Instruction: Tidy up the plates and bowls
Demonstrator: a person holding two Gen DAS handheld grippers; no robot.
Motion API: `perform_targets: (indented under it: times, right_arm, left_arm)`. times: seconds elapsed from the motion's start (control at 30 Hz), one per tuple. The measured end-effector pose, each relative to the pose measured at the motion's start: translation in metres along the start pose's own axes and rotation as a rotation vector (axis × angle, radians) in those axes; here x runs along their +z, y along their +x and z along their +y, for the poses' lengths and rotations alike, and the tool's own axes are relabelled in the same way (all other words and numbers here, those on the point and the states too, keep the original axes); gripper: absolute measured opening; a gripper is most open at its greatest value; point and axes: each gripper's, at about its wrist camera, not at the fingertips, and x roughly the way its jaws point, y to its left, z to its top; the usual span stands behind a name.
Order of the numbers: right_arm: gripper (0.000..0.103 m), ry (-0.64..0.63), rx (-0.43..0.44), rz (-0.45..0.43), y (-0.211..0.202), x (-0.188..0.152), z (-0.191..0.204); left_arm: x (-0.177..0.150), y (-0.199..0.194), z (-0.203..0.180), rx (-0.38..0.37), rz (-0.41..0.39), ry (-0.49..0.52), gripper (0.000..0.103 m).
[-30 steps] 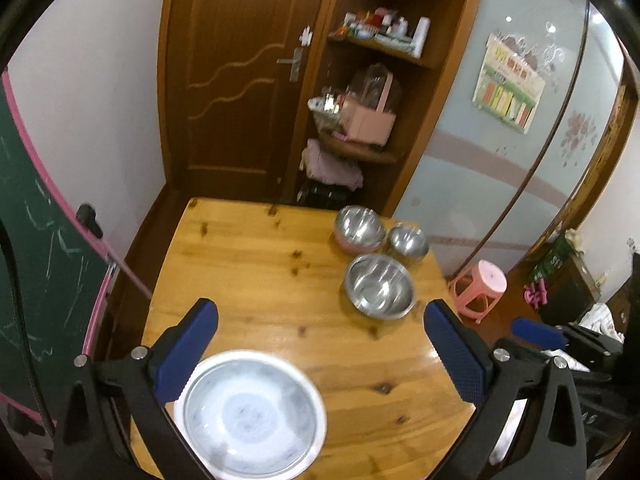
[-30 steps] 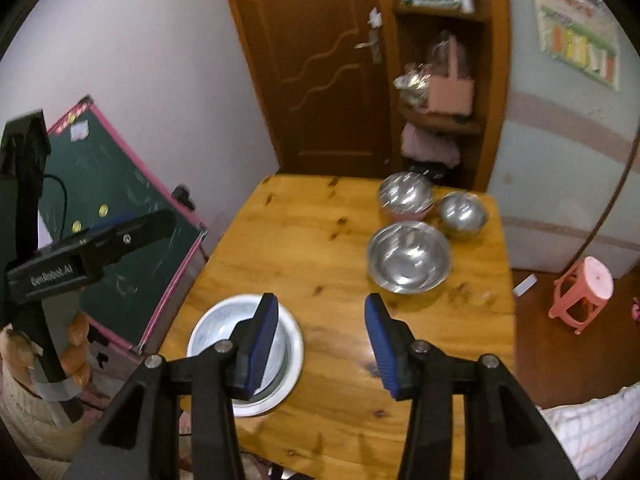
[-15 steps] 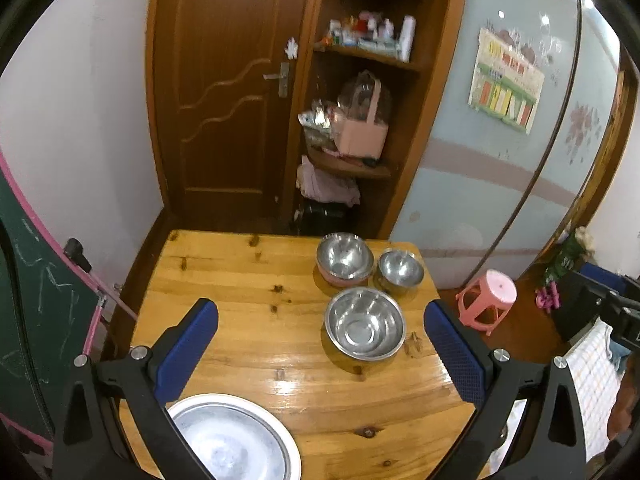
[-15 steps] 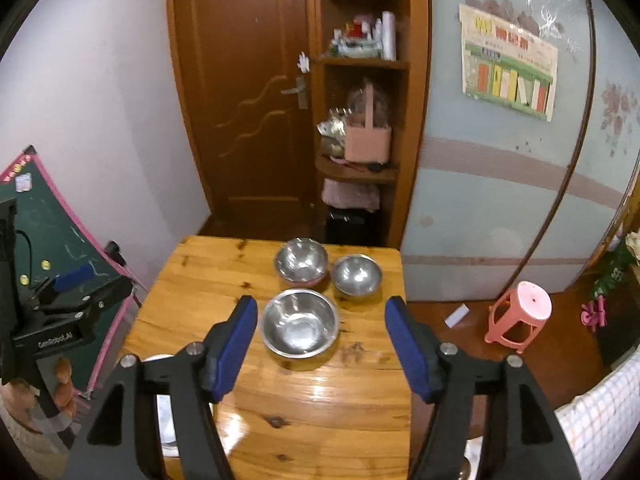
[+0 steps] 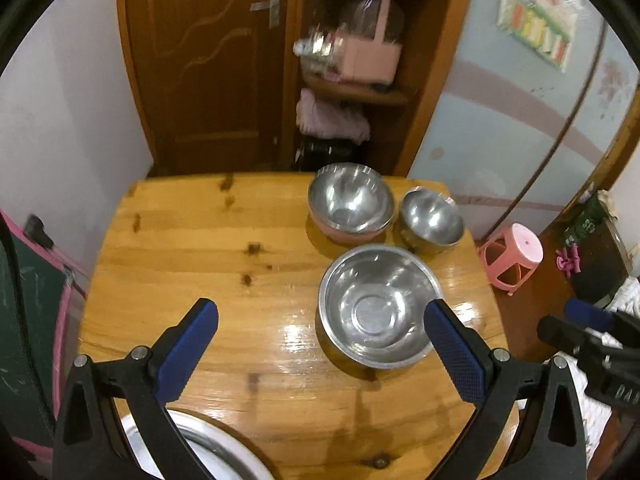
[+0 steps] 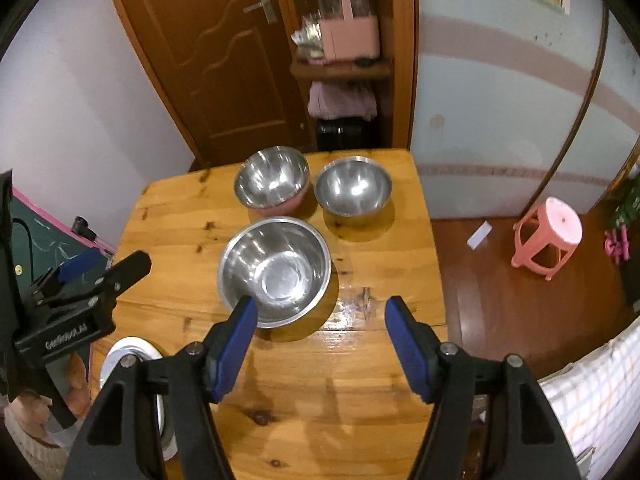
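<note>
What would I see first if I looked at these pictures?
You'd spot three shiny metal bowls on the wooden table: the big bowl nearest, with the pink-bottomed bowl and the small bowl side by side behind it. Then the blue-padded tools, the left tool and the right tool, both open and empty above the table. A round metal plate peeks in at the near left edge.

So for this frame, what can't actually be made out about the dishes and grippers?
- Plate: left wrist view, cut by the bottom edge and covered by the left gripper; the right wrist view shows only a sliver.
- Pink-sided bowl: blurred; whether it is two nested bowls cannot be told.
- Shelf items: blurred in both views.
- Right gripper: open, holding nothing.
</note>
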Motion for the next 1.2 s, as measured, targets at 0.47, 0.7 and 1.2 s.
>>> perform_targets:
  times: [0.47,0.7,1.2]
  right_arm:
    - [0.051,0.071,0.029,0.159,0.114,0.018,-0.009]
    - [0.034,0.087,0.019,0.233,0.156,0.021,-0.013]
    - [0.01,0.117,0.065,0.288,0.172,0.015,-0.014]
  left_arm:
    - [-0.007,0.121,0.028,-0.049,0.216,-0.081,0.093]
    - [-0.012,0.152,0.03,-0.084,0.296,-0.079,0.063]
    - [-0.022,0.159,0.018,-0.15,0.365,-0.046,0.009]
